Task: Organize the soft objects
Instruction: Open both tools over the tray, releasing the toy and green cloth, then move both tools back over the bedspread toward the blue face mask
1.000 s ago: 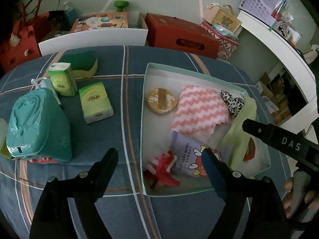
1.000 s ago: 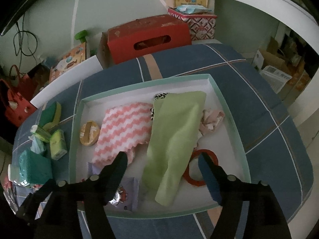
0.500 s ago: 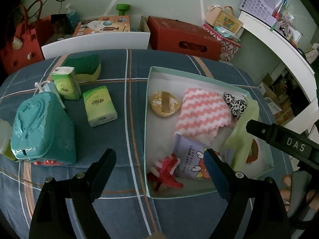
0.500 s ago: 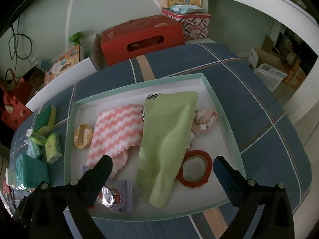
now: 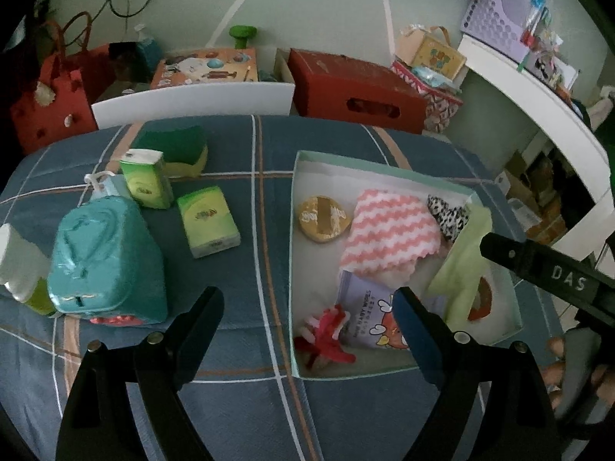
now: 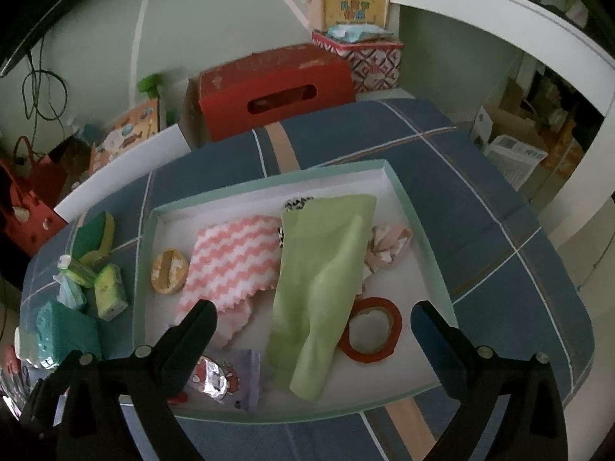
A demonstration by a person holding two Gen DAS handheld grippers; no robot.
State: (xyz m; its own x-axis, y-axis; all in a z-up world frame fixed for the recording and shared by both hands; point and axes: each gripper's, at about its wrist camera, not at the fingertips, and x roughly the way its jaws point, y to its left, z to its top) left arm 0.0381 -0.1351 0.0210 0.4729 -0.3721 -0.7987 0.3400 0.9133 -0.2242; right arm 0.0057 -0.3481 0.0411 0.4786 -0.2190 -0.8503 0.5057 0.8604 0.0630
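- Hovering nearest the viewer, the right gripper [image 6: 313, 319] had its fingers spread wide with nothing between them; its jaws had just been opening above the near part of the tray [image 6: 407, 196].
- Beside it, the left gripper [image 5: 307, 303] also stood with its fingers apart and empty, straddling the tray's left wall [image 5: 291, 253] above the blue checked cloth [image 5: 238, 280].
- At the tray's near edge lay a purple snack packet [image 6: 226, 378] and a red-and-white fluffy piece [image 5: 326, 332].
- A little farther in, a green cloth [image 6: 323, 280] lay draped lengthwise down the tray's middle, its near right edge touching a red tape ring [image 6: 371, 332].
- Left of the green cloth lay a pink zigzag cloth [image 6: 230, 261], and left of that a round yellow sponge [image 6: 169, 271].
- Right of the green cloth sat a crumpled pink cloth [image 6: 388, 246].
- A black-and-white spotted piece [image 5: 447, 213] peeked out at the green cloth's far end.
- Outside the tray to the left stood a teal wipes pack [image 5: 105, 257], two green tissue packs [image 5: 209, 221] and, farthest, a green sponge [image 5: 175, 148].
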